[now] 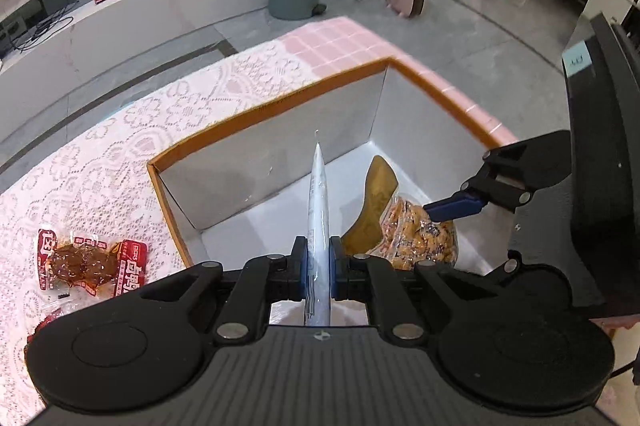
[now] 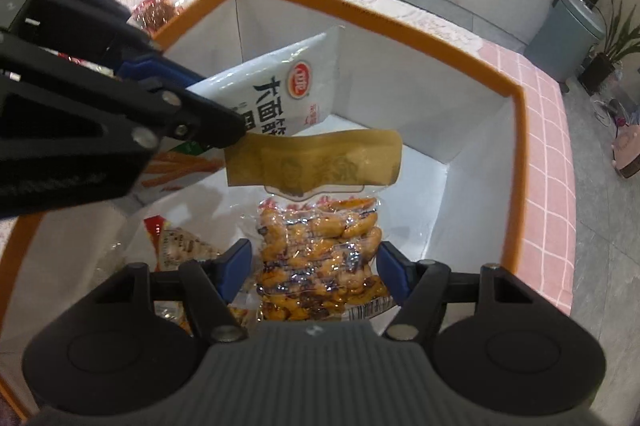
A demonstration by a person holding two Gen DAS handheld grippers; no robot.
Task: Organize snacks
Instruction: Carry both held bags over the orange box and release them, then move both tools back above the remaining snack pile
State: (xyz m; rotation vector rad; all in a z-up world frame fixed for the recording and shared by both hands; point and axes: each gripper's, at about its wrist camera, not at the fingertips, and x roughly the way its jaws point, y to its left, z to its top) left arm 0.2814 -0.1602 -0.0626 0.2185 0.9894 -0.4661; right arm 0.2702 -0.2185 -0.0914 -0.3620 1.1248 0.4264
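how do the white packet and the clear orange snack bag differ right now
The white packet is opaque and printed with black characters; the orange snack bag is clear, showing its pieces. The white packet is clamped edge-on in the shut left gripper and held above the box floor; the orange bag lies between the right gripper's open fingers, which stand wide of it. Both are inside the orange-rimmed box.
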